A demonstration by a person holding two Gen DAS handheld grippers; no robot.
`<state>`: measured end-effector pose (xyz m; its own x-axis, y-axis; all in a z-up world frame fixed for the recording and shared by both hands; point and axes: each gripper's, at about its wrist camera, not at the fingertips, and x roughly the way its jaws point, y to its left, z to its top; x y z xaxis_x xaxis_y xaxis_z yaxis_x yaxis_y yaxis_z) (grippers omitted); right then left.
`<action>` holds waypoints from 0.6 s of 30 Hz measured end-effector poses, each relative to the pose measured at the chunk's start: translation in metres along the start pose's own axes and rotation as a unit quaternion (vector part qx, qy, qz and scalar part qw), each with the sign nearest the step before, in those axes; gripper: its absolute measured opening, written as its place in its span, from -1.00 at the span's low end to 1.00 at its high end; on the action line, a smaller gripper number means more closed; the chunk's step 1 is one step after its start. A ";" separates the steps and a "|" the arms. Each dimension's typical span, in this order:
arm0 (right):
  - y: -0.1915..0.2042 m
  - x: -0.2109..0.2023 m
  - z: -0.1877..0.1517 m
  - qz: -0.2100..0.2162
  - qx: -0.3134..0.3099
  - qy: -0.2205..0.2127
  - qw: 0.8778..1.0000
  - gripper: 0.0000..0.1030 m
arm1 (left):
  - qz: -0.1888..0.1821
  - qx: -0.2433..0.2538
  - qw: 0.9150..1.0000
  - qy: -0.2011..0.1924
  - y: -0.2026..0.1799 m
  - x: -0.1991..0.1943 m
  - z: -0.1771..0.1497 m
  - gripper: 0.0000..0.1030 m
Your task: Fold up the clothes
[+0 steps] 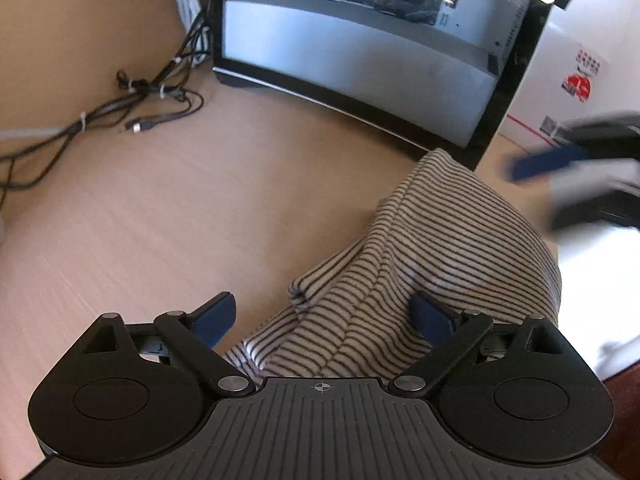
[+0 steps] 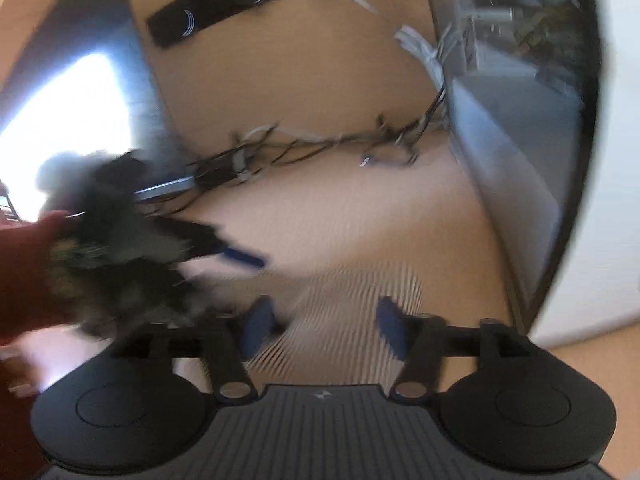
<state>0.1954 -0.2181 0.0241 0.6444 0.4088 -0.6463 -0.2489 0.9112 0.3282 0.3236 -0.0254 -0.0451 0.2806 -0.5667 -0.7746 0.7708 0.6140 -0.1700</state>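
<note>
A folded black-and-white striped garment [image 1: 432, 264] lies on the wooden table [image 1: 168, 208]. My left gripper [image 1: 326, 312] is open just above its near end, one blue finger [image 1: 430, 316] over the cloth, the other beside it. My right gripper [image 1: 560, 160] shows blurred at the right edge of the left wrist view. In the right wrist view, which is blurred, my right gripper [image 2: 324, 320] is open over the striped cloth [image 2: 352, 300]. The left gripper [image 2: 224, 250] and a hand in a red sleeve [image 2: 24, 272] are at the left.
A black-framed glass case [image 1: 360, 52] stands on the table behind the garment. A bundle of cables [image 1: 152, 92] lies at the back left. A white box [image 1: 568, 80] stands at the right. The table edge is at the lower right.
</note>
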 end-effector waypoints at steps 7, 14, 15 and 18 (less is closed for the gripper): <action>-0.005 0.011 -0.045 0.022 0.089 0.113 0.989 0.41 | -0.025 -0.072 0.997 -0.016 0.014 0.000 -0.016 0.93; -0.031 0.049 -0.035 0.020 0.143 0.126 0.981 0.13 | -0.005 -0.128 0.992 -0.019 0.018 -0.021 -0.033 0.77; -0.031 0.052 -0.027 0.008 0.118 0.121 0.986 0.13 | 0.002 -0.142 0.990 -0.019 0.018 -0.026 -0.037 0.77; -0.029 0.068 0.002 -0.042 0.040 0.097 0.994 0.12 | 0.007 -0.196 0.980 -0.021 0.018 -0.039 -0.051 0.77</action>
<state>0.2479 -0.2167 -0.0278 0.5063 0.3409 -0.7921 -0.1378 0.9387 0.3159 0.2968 0.0360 -0.0491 0.3196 -0.5739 -0.7540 0.4905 0.7810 -0.3866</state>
